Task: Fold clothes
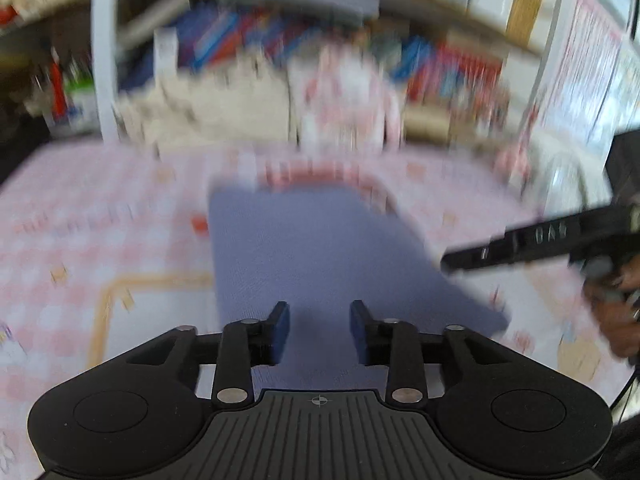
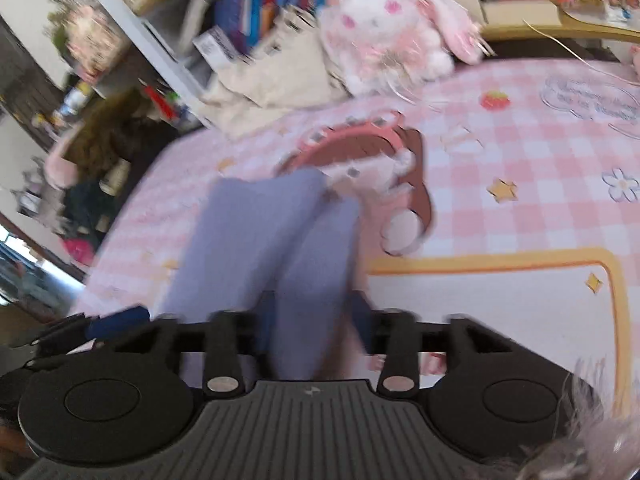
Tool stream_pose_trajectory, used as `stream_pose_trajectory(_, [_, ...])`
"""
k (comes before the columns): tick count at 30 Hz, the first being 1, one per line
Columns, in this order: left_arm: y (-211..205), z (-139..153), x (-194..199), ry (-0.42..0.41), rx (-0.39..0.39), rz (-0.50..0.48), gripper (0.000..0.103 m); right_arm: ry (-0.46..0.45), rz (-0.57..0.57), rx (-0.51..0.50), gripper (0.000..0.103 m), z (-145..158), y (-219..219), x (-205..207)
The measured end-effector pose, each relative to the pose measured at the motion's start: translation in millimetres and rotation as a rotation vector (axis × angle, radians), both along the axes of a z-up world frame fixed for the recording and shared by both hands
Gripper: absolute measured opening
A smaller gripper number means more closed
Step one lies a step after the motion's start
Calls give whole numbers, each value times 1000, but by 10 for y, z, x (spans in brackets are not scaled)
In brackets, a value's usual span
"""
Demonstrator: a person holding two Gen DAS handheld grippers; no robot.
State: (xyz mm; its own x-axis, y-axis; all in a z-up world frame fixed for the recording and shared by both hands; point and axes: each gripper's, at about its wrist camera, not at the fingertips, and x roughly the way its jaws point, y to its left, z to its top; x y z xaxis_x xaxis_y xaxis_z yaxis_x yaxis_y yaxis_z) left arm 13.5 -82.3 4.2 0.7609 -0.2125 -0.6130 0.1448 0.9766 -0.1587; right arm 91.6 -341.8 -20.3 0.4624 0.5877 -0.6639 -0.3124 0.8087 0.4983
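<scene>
Black hand-held gripper point(image 1: 319, 330), blue pads point(image 1: 280, 328)

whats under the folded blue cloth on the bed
The folded lavender-blue fabric garment lies on the pink-and-white checked bedsheet. Its far edge overlaps a pink and brown printed cartoon figure on the sheet. Anything else under it is covered.

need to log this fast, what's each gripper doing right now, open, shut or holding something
left gripper: open, nothing between the pads, above the lilac cloth.
right gripper: cloth sits between the jaws; too blurred to tell a grip.
</scene>
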Motion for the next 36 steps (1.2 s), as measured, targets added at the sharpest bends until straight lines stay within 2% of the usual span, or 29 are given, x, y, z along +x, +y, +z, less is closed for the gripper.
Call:
stream_pose_trajectory(2, [75, 51, -3, -13, -4, 7, 53, 0, 37, 25, 54, 67, 96, 10])
stream_pose_trajectory(4, [82, 17, 13, 7, 11, -11, 52, 2, 64, 18, 54, 99, 206, 19])
stream_pose_trajectory(6, [41, -48, 39, 37, 41, -45, 51, 16, 58, -49, 50, 14, 343, 76])
stream_pose_trajectory(8, [-19, -122, 75, 66, 71, -78, 51, 37, 57, -101, 34, -95, 457, 144])
stream_pose_trajectory(9, [-45, -161, 91, 78, 85, -88, 51, 47, 62, -118, 15, -145, 506, 171])
stream_pose_trajectory(10, [-70, -213, 121, 105, 100, -90, 51, 29, 82, -124, 15, -131, 544, 143])
stream_pose_trajectory(12, [-107, -309, 166, 151, 131, -88, 51, -118, 134, -128, 14, 60, 579, -51])
stream_pose_trajectory(14, [-91, -348, 142, 146, 126, -91, 51, -229, 191, -142, 14, 196, 589, -248])
stream_pose_trajectory(15, [-83, -352, 133, 148, 122, -95, 51, -230, 184, -184, 14, 152, 601, -274])
stream_pose_trajectory(16, [-86, -356, 127, 148, 126, -105, 51, -191, 166, -230, 14, 22, 606, -217])
stream_pose_trajectory(18, [-107, -362, 117, 144, 144, -126, 52, -65, 114, -286, 23, -282, 579, -41])
stream_pose_trajectory(20, [-115, -355, 118, 148, 162, -136, 53, -20, 58, -190, 24, -335, 464, 33])
stream_pose_trajectory(22, [-91, -304, 121, 150, 148, -121, 53, -15, 36, -172, 28, -237, 419, 12])
stream_pose_trajectory(24, [-19, -226, 96, 126, 100, -92, 52, -69, 30, -164, 29, -104, 387, -55])
stream_pose_trajectory(26, [57, -148, 72, 88, 46, -68, 52, -65, 46, -124, 29, -63, 365, -76])
stream_pose_trajectory(28, [89, -137, 86, 80, 25, -62, 52, -29, 63, -94, 19, -101, 381, -54])
stream_pose_trajectory(30, [77, -211, 151, 121, 33, -61, 52, -12, 77, -134, 9, -199, 443, -45])
stream_pose_trajectory(33, [26, -390, 236, 186, 82, -45, 54, -6, 71, -186, 7, -346, 476, -24])
stream_pose_trajectory(36, [38, -376, 221, 176, 65, -27, 54, -23, 78, -212, 7, -287, 507, -48])
